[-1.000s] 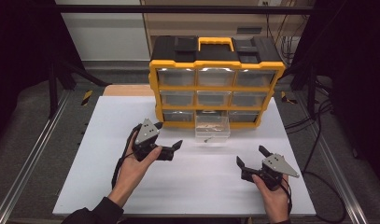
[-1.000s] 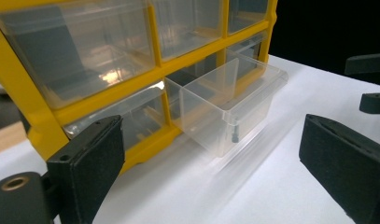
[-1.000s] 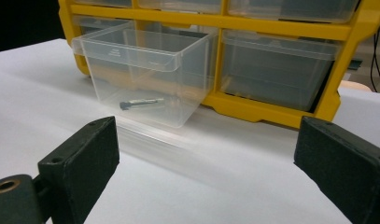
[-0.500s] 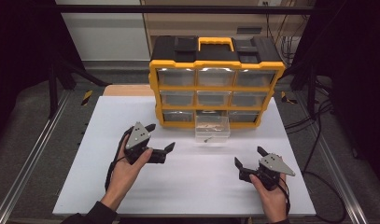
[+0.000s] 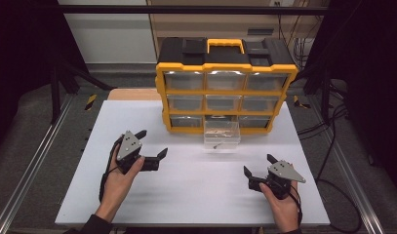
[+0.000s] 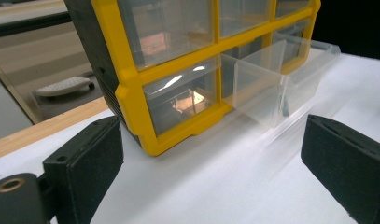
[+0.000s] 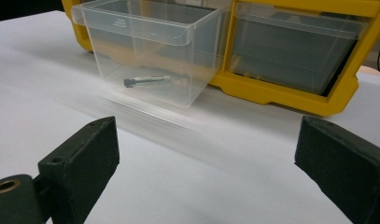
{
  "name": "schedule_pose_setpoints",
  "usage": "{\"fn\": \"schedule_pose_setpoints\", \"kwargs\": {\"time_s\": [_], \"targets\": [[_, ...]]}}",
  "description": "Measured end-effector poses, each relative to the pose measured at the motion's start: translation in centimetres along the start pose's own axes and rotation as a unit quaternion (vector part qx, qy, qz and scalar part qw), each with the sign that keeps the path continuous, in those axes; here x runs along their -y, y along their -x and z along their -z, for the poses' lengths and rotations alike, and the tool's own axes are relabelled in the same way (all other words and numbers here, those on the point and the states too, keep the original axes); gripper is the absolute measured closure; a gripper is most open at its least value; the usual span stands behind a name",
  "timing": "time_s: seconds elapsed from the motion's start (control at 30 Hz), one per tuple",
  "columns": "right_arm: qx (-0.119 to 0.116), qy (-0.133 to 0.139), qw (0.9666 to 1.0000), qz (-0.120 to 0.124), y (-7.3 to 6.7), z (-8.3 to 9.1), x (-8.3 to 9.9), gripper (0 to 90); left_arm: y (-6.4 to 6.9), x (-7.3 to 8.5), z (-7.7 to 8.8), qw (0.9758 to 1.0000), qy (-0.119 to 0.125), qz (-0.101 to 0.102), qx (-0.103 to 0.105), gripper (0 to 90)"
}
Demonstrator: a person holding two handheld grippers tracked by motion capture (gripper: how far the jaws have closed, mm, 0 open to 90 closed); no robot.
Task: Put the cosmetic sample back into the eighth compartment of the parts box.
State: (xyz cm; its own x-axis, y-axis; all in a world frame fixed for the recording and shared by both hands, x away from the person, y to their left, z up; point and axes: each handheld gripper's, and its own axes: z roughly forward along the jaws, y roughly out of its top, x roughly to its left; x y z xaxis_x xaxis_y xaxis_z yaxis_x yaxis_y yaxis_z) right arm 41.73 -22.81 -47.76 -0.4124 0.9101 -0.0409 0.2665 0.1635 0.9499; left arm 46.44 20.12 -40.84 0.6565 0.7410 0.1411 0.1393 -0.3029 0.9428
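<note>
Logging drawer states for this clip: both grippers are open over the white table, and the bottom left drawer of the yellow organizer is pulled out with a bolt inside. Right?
Not quite: the pulled-out drawer is the bottom middle one, as the high view shows. The rest holds: the left gripper and right gripper are open over the white table, and a bolt lies in that drawer of the yellow organizer.

I am looking for words or numbers, and nothing is showing clearly enough to read. The pulled-out clear drawer (image 7: 145, 56) is carrying a small line of moulded marks near its rim in the right gripper view, but these are too faint and small to make out. The yellow organizer (image 5: 225, 90) is not showing any readable label or brand.
</note>
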Motion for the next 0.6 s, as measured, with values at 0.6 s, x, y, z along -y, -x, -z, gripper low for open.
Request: {"fn": "schedule_pose_setpoints", "kwargs": {"time_s": [0.6], "targets": [[0.017, -0.007, 0.9997, 0.016, -0.7, -0.5, 0.0, 8.6, -2.1, 1.9, 3.0, 0.999, 0.021, 0.039, -0.009, 4.8]]}}
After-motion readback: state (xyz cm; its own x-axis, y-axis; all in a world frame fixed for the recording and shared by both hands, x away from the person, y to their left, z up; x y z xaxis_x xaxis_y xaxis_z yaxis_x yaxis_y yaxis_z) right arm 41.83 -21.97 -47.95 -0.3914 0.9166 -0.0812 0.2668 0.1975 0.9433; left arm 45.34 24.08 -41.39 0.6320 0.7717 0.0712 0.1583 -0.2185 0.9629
